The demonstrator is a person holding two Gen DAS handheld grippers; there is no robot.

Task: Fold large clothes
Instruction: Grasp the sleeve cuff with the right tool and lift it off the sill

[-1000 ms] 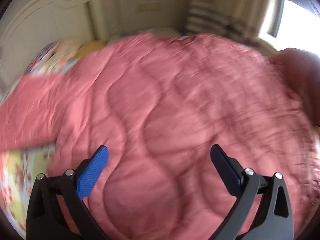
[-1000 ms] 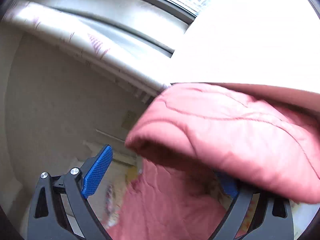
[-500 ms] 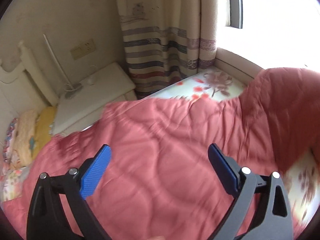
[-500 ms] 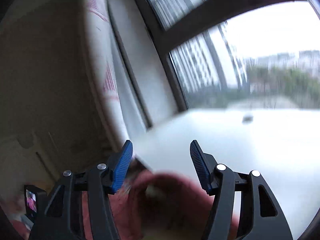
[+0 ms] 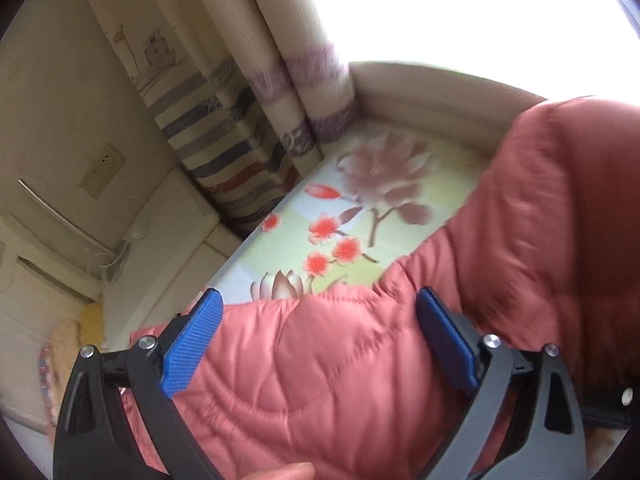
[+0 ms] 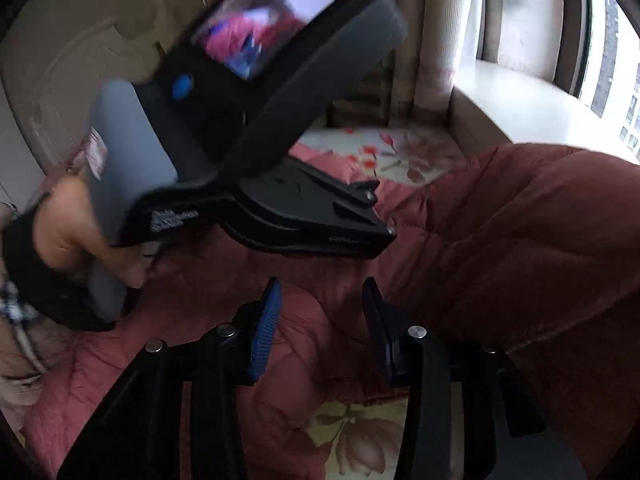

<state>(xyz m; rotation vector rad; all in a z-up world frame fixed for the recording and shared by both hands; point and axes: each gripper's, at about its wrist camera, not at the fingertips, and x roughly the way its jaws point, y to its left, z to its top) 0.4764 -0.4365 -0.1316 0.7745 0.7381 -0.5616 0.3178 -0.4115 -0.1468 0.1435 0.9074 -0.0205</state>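
text: white print on left tongs [image 6: 384, 196] body | blurred, unreadable | no other lettering

Black claw [image 5: 320, 344], blue ribbed pads [image 5: 192, 344]

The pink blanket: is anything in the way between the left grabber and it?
No. The left gripper hangs open right over the pink blanket with nothing visible between them. The flowery sheet lies bare beyond the blanket's edge.
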